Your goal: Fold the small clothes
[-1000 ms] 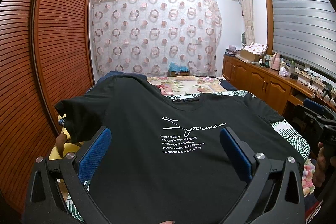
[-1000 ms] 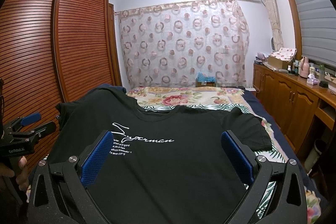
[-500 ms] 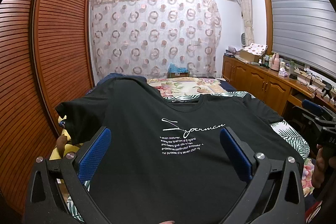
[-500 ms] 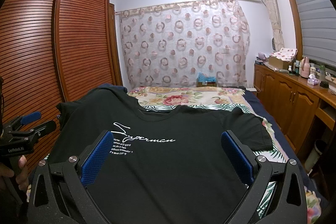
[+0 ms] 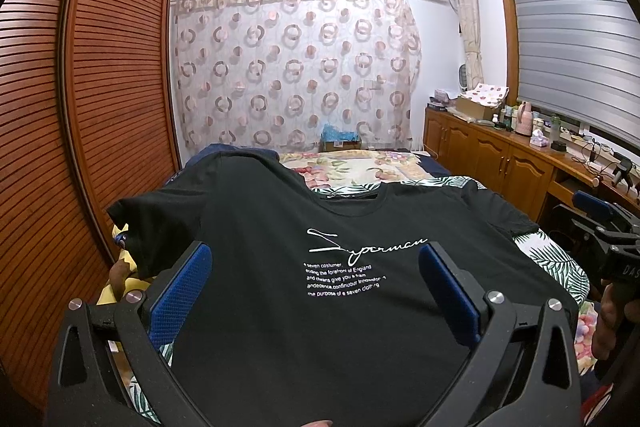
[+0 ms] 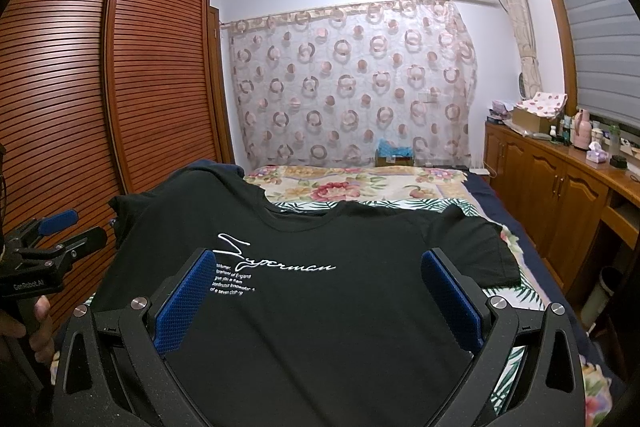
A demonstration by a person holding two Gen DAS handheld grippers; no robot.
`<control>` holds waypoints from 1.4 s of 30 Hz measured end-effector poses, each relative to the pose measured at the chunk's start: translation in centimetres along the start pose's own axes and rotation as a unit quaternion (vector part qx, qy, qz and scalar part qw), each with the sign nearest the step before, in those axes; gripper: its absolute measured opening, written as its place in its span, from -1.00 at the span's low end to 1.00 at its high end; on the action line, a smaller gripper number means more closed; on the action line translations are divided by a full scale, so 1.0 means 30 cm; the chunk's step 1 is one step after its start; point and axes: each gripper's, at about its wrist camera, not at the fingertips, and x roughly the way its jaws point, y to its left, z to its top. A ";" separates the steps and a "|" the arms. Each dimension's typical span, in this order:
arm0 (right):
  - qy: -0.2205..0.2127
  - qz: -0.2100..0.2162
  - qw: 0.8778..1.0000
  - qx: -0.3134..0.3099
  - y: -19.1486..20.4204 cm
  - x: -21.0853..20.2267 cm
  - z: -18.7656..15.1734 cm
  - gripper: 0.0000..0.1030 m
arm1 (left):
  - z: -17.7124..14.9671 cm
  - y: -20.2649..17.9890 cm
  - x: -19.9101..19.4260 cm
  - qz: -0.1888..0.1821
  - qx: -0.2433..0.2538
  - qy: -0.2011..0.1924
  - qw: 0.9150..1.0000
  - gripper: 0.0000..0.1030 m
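Note:
A black T-shirt (image 5: pixel 320 307) with white "Superman" script lies spread flat, front up, on the bed; it also shows in the right wrist view (image 6: pixel 320 307). Its left sleeve hangs toward the wardrobe side and its right sleeve (image 6: pixel 476 251) lies flat. My left gripper (image 5: pixel 316 279) is open and empty, hovering over the shirt's lower left part. My right gripper (image 6: pixel 318 287) is open and empty over the lower right part. Each gripper shows at the edge of the other's view: the right gripper (image 5: pixel 600 227) and the left gripper (image 6: pixel 52 239).
The bed (image 6: pixel 360 187) carries a floral and leaf-print cover. A slatted wooden wardrobe (image 5: pixel 80 107) stands close on the left. A wooden sideboard (image 6: pixel 560 187) with bottles and boxes runs along the right. A curtain (image 5: pixel 296 67) hangs at the far end.

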 end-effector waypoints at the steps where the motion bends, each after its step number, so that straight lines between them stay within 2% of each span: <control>1: 0.000 0.000 1.000 0.000 0.000 0.000 0.000 0.99 | 0.000 0.000 0.000 0.000 0.000 0.000 1.000 1.00; 28: 0.001 0.006 1.000 -0.002 0.008 0.006 0.001 0.99 | -0.021 0.008 0.016 -0.002 0.000 0.002 1.000 1.00; 35: 0.021 0.025 0.999 -0.003 0.005 0.054 -0.011 0.99 | -0.042 0.104 0.056 0.011 -0.019 0.023 0.999 1.00; 42: 0.044 0.036 0.998 -0.002 -0.010 0.109 0.000 0.99 | -0.069 0.251 0.091 0.041 -0.039 0.040 0.998 1.00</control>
